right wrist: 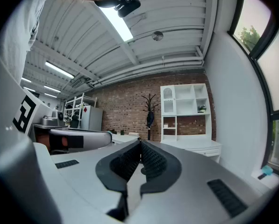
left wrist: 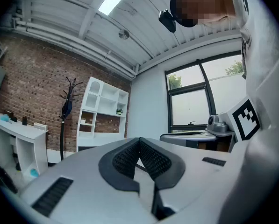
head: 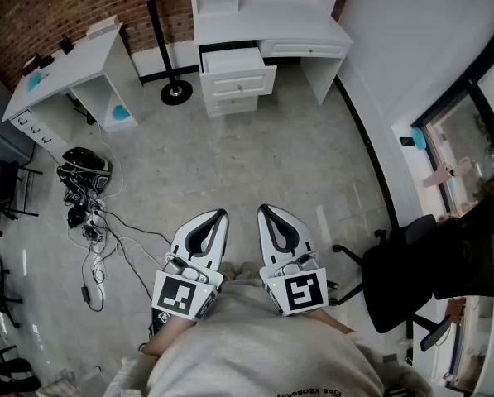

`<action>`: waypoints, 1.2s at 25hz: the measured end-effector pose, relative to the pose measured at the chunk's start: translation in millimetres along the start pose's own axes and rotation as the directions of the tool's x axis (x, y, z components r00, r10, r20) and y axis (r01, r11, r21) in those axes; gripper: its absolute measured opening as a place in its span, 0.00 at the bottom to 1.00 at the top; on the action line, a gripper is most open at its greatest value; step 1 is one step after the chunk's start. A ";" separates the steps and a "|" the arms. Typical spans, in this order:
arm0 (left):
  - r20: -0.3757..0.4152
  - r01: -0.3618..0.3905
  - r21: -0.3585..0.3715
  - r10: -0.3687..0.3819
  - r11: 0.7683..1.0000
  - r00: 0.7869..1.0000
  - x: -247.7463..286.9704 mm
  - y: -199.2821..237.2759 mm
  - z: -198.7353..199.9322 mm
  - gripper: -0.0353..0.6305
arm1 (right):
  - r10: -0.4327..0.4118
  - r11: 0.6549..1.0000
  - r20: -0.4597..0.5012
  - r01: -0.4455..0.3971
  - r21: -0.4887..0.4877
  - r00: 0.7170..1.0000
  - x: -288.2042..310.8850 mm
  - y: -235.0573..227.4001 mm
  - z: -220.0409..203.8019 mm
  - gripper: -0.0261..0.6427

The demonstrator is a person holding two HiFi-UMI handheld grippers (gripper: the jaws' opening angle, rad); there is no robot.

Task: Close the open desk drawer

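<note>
Open drawer (head: 237, 71): the top one under the white bench (head: 267, 23) by the brick wall (head: 56, 7), pulled out toward the room, front panel running left to right. Lies straight ahead of both tools and well apart from them, with bare floor (head: 230, 164) between. Left tool (head: 222, 214) and right tool (head: 263, 209) side by side, level, each with jaws together on nothing. Neither clearly nearer; probably calls for walking up first, then pushing the front panel away.
</note>
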State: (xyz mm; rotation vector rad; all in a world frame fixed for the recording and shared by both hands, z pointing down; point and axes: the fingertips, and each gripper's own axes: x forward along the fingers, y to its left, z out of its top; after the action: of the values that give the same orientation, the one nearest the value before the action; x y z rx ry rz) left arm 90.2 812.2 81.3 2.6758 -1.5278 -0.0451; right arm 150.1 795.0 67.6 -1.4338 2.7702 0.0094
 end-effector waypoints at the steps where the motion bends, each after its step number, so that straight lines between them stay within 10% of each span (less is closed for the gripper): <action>1: 0.000 -0.002 0.000 0.002 1.000 1.000 0.3 0.0 0.1 0.08 | 0.000 1.000 0.001 0.000 0.000 1.000 -1.0 -1.0 0.1 0.08; 16: -0.029 0.021 -0.027 -0.022 0.999 0.999 23.1 27.7 -13.7 0.08 | -0.042 0.999 -0.041 0.042 0.015 0.998 22.8 -15.3 -13.5 0.08; 30: -0.010 0.172 -0.019 -0.172 0.985 0.985 131.9 219.5 -6.5 0.08 | -0.140 0.989 -0.089 0.144 0.045 0.986 231.1 -32.1 -39.1 0.08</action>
State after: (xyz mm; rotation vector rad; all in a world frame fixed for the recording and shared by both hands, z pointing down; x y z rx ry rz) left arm -31.1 587.6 103.0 2.7808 -1.2831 -0.0512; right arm 42.3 587.2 101.6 -1.6525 2.7043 -0.1275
